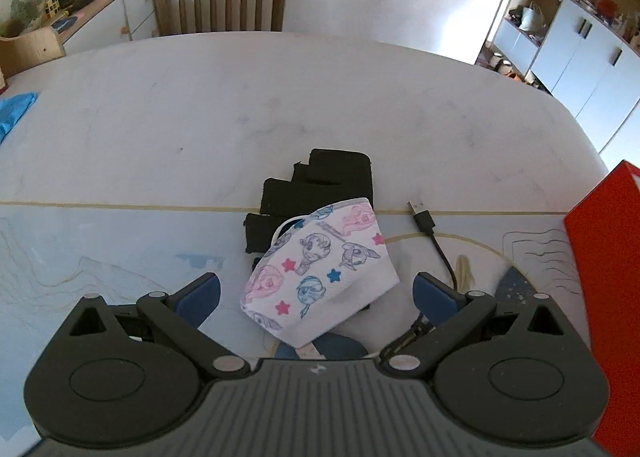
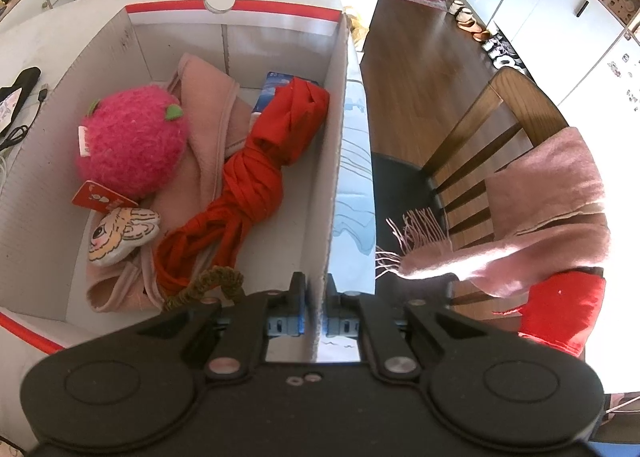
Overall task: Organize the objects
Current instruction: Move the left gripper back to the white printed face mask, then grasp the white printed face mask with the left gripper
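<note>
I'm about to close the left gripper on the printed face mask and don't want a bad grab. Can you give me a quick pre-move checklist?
1. Left gripper open, blue pads either side of the white cartoon-print face mask: ok.
2. Mask free of other things: not ok, it lies on a black fingerless glove.
3. Black USB cable clear of the mask: ok, beside it.
4. Right gripper clamped on the wall of the red-and-white cardboard box: ok.
5. Room in the box: ok, bare floor beside the red knotted cloth.
</note>
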The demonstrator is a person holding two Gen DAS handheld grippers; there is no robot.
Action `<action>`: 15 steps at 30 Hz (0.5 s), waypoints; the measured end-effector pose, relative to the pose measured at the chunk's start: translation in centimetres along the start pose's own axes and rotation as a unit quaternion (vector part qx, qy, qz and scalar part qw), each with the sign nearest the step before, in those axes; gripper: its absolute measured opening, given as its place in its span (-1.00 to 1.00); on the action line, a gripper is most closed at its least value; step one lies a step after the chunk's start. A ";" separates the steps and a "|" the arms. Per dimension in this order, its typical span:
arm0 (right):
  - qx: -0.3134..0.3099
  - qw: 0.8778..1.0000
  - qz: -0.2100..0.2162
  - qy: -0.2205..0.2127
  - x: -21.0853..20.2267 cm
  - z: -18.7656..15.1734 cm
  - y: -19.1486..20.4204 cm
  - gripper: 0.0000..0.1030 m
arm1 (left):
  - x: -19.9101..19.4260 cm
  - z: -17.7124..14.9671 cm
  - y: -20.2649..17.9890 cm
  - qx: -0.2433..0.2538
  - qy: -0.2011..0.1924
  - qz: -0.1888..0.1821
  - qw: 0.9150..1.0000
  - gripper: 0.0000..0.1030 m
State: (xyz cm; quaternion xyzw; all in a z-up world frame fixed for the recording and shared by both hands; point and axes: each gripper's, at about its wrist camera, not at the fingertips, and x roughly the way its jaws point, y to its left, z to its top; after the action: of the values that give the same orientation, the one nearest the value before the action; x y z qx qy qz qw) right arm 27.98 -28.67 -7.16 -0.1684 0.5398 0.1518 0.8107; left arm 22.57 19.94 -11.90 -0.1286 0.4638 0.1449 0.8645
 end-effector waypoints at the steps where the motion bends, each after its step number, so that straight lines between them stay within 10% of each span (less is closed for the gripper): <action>1: 0.000 1.000 -0.001 0.001 0.0 0.0 0.0 -0.87 | 0.1 0.0 -0.3 0.009 0.000 0.001 1.000 1.00; 15: -0.003 1.000 -0.006 0.008 0.2 0.1 0.2 -0.85 | 3.2 -0.1 -1.5 0.050 0.011 0.021 0.998 0.97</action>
State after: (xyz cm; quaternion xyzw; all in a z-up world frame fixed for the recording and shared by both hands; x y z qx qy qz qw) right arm 28.06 -28.45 -7.33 -0.1752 0.5444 0.1476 0.8069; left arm 24.76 18.99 -14.51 -0.0766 0.4829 0.1384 0.8613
